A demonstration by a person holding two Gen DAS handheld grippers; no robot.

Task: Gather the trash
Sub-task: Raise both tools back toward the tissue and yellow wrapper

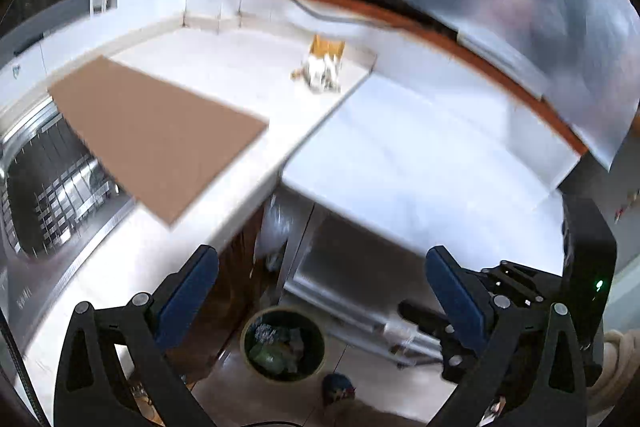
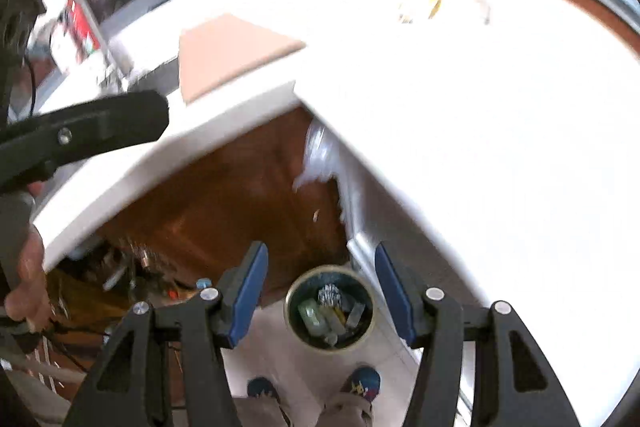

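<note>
A round trash bin [image 1: 283, 343] stands on the floor below the counter, with several wrappers inside; it also shows in the right wrist view [image 2: 330, 307]. A crumpled orange and white wrapper [image 1: 323, 67] lies on the white counter far ahead; it looks washed out in the right wrist view [image 2: 421, 2]. My left gripper [image 1: 320, 275] is open and empty above the counter edge. My right gripper [image 2: 320, 267] is open and empty, high above the bin. The right gripper's body [image 1: 520, 307] shows at lower right in the left wrist view.
A brown board [image 1: 156, 135] lies on the white counter [image 1: 224, 195] beside a metal sink with a rack [image 1: 52, 187]. A white appliance top [image 1: 420, 167] adjoins the counter. A wooden cabinet front [image 2: 224, 199] stands below. The person's feet [image 2: 356, 387] are near the bin.
</note>
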